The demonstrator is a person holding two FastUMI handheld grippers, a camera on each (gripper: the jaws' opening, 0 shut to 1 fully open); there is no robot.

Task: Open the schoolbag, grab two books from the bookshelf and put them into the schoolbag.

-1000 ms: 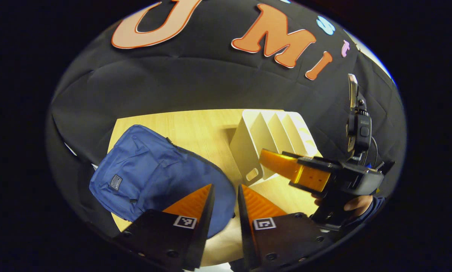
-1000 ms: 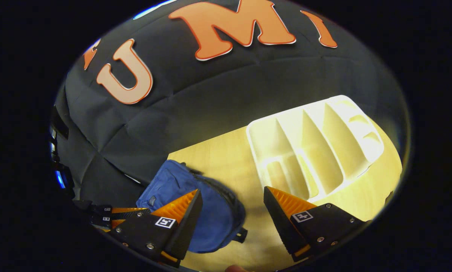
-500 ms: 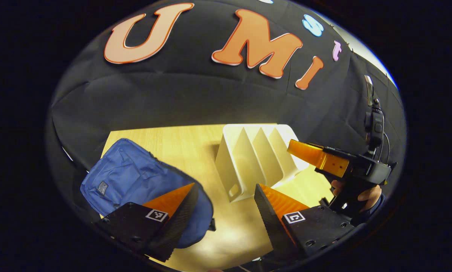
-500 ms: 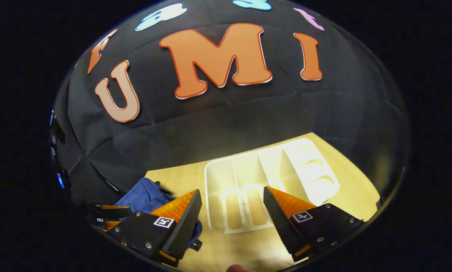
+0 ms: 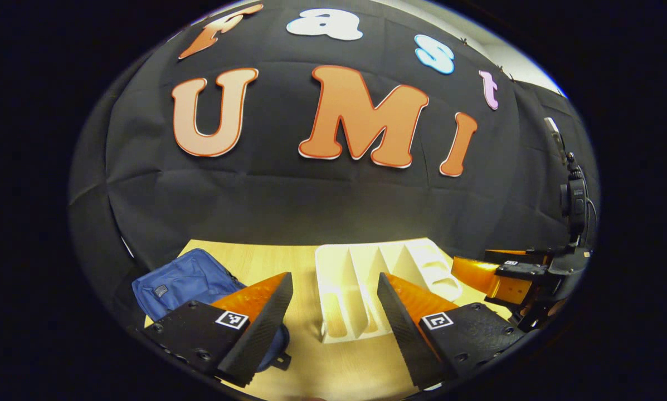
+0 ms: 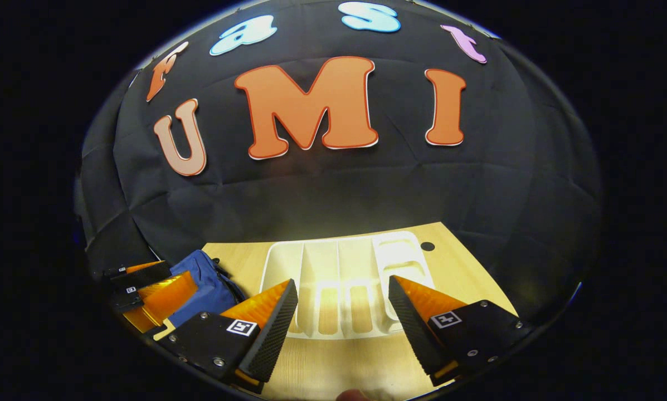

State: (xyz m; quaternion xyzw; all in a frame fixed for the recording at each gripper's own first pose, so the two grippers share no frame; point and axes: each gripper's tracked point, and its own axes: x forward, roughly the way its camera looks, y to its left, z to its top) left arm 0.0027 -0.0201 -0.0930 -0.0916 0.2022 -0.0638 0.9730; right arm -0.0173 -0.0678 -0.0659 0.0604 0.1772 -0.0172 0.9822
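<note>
Schoolbag [image 5: 183, 281] near table's [image 6: 467, 267] left edge, bookshelf [image 6: 339, 278] centred

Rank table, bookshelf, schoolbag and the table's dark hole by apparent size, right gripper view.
1. table
2. bookshelf
3. schoolbag, partly hidden behind the grippers, so its rank is unsure
4. hole

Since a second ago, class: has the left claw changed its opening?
Yes. The left claw has opened: its fingers, nearly together before, now stand wide apart, framing the white bookshelf on the table.
</note>
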